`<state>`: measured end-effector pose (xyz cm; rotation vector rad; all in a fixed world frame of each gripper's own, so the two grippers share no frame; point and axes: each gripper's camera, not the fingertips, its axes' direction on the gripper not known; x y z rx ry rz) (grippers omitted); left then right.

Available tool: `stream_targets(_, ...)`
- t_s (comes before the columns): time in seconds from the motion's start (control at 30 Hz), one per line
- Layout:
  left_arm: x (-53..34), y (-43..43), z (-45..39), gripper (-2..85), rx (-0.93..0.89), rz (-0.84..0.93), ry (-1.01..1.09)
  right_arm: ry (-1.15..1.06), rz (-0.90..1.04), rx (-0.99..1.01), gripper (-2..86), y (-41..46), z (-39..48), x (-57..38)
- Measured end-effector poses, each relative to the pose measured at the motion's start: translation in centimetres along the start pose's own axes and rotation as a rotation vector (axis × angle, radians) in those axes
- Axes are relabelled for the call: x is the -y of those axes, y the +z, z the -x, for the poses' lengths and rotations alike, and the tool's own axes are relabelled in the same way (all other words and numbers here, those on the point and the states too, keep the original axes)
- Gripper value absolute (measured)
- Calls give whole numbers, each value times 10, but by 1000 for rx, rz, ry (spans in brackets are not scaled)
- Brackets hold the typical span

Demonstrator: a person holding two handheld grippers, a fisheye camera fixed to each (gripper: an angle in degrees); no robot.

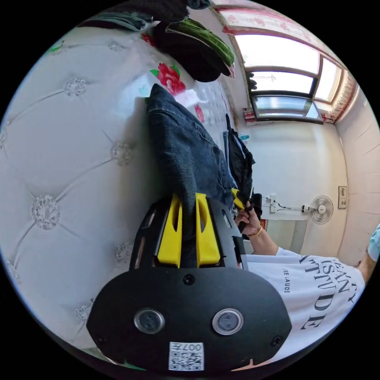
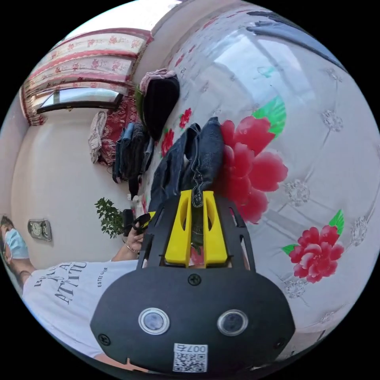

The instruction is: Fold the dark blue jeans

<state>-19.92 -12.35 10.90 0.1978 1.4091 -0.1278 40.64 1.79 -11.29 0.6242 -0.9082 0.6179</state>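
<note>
Left gripper view, nearest: the left gripper (image 1: 189, 198), a black body with two yellow jaws, stands with its jaws nearly closed and pressing from both sides on a fold of the dark blue denim jeans (image 1: 186, 158). From the jaws the jeans run away across the white tufted bed cover (image 1: 71, 166), which is quilted with small rosettes and printed with red flowers. To the right of the gripper body is the person's white printed T-shirt (image 1: 312, 293); beyond it a hand (image 1: 249, 221) holds the other gripper, whose yellow tip meets the far edge of the jeans. Farther off, dark garments (image 1: 239, 158) hang at the bed's edge, a black and green bundle (image 1: 198, 47) lies on the cover, and a white wall fan (image 1: 321, 209) is mounted below the bright window (image 1: 281, 75).

Right gripper view, nearest: the right gripper (image 2: 196, 196), of the same black and yellow build, has its jaws drawn close on a stitched hem of the jeans (image 2: 198, 158). The denim rises bunched from the jaws, over a large red flower on the cover (image 2: 316, 130). To the left are the T-shirt (image 2: 63, 293) and the opposite hand (image 2: 134, 237). Farther away stand a small green leafy plant (image 2: 109, 215), hanging dark clothes (image 2: 132, 152) and a black bundle (image 2: 160, 99) beneath the red floral curtain (image 2: 87, 47).
</note>
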Motion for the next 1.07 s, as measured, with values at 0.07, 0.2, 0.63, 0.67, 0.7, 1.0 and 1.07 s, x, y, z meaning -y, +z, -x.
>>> stream_targets(0.07, 36, -23, -31, 51, -69, -51, 107, -85, 8, 51, 49, 1, 38, 19)
stream_targets(0.2, 103, -85, -90, 51, -65, -119, 278, -360, 41, 161, 38, 23, 159, 82)
stream_targets(0.63, 198, -272, -109, 89, 744, -548, 168, -624, 28, 94, 54, 240, 358, 173)
stream_targets(0.67, 182, -243, -86, 89, 799, -528, 175, -631, 35, 68, 55, 248, 345, 163)
stream_targets(0.7, 173, -224, -74, 88, 818, -504, 180, -653, 62, 1, 58, 260, 316, 140)
stream_targets(1.0, 42, 94, 17, 87, 930, 74, 142, -396, 173, -676, 70, 152, 61, 10)
stream_targets(1.07, 38, 135, 4, 91, 984, 113, 182, -302, 79, -798, 71, 94, 34, 1)
